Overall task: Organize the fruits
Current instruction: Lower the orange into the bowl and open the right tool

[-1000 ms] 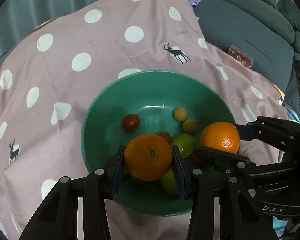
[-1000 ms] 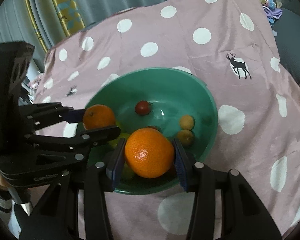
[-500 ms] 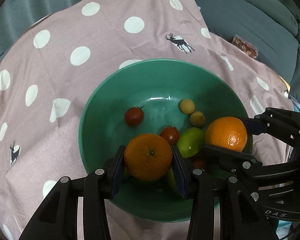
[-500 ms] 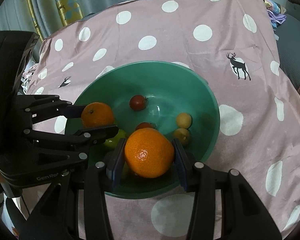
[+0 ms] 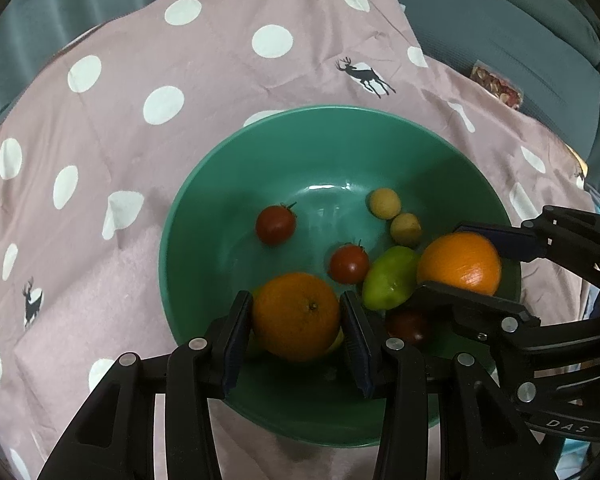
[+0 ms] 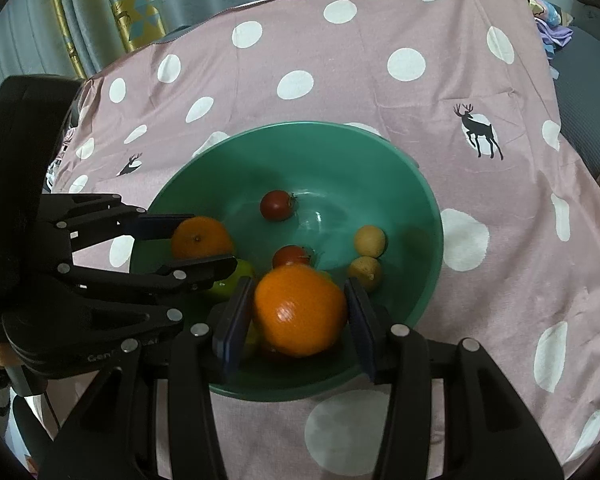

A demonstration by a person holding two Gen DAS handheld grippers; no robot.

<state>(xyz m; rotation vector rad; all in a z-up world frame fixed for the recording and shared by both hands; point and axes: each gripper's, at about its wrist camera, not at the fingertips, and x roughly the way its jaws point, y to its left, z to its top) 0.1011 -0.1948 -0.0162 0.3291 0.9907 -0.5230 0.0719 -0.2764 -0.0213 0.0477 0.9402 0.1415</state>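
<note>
A green bowl (image 5: 284,152) (image 6: 416,200) sits on a pink polka-dot cloth. It holds two red tomatoes (image 5: 275,224) (image 5: 349,264), two small yellow fruits (image 5: 384,203) (image 5: 405,229), a green fruit (image 5: 389,278) and a dark fruit (image 5: 408,324). My left gripper (image 5: 297,318) is shut on an orange (image 5: 296,316) over the bowl's near side. My right gripper (image 6: 299,312) holds a second orange (image 6: 300,310); its jaws look slightly wider than the fruit. That orange (image 5: 459,262) also shows in the left wrist view.
The pink cloth (image 6: 340,60) with white dots and deer prints covers the surface around the bowl. A grey-blue sofa (image 5: 500,40) lies to the right with a small packet (image 5: 497,85) on it. Curtains (image 6: 100,8) hang behind at the left.
Both grippers have moved forward and lower over the bowl with their oranges. The right gripper's jaws seem to have widened a little around its orange.
</note>
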